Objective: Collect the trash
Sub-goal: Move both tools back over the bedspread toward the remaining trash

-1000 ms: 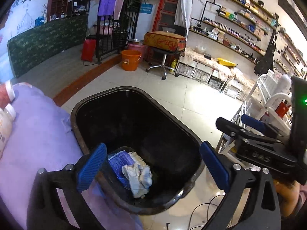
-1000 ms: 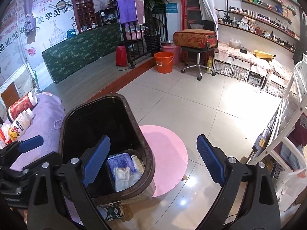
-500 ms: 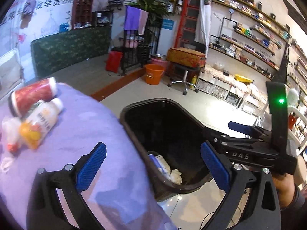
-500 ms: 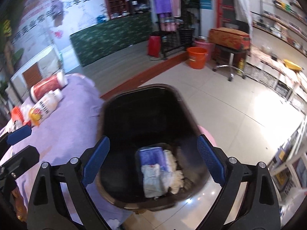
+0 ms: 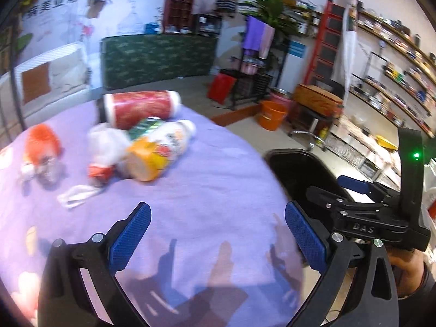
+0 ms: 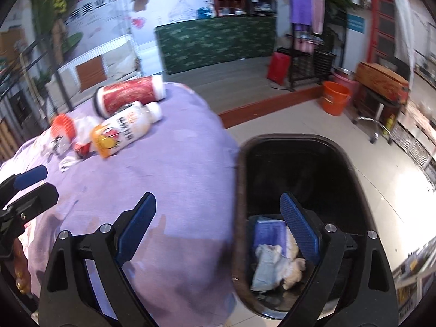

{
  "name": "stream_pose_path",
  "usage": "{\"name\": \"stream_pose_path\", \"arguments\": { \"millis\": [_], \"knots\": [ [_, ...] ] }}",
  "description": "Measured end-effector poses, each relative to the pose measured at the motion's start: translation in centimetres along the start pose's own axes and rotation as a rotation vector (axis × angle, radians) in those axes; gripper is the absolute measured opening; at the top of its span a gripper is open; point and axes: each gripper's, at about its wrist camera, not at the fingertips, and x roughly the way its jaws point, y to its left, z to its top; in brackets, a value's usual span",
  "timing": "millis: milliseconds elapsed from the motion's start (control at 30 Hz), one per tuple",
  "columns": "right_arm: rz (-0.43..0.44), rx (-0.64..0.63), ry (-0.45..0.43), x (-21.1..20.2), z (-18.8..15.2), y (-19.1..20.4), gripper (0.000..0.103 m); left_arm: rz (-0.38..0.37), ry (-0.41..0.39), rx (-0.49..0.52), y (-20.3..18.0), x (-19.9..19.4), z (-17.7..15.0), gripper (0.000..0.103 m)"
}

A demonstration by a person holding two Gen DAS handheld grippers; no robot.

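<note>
A purple-clothed table carries a pile of trash at its far left: a red canister lying on its side, an orange-labelled juice bottle, a crumpled white wrapper, an orange-capped item and a white scrap. My left gripper is open and empty above the cloth, short of the pile. My right gripper is open and empty, straddling the table edge and the black bin. Crumpled tissues and a blue packet lie in the bin. The bottle and canister show far left.
The black bin stands on the tiled floor against the table's right edge. Beyond are an orange bucket, a stool with a brown case, a black rack and wall shelves. A hand holds the right tool.
Both grippers have swung left, away from the bin toward the table. The trash pile has come into fuller view, and the bin has slid to the right. Both stayed open and empty.
</note>
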Motion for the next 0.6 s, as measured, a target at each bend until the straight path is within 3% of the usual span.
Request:
{"name": "stream_pose_path", "arguments": {
  "millis": [300, 600],
  "knots": [
    [0.077, -0.088, -0.004, 0.8, 1.5, 5.0, 0.091, 0.093, 0.025, -0.098, 6.2, -1.4, -1.2, 0.097],
    [0.114, -0.143, 0.005, 1.5, 2.2, 8.1, 0.091, 0.155, 0.033, -0.117, 10.7, -1.7, -1.3, 0.097]
  ]
}}
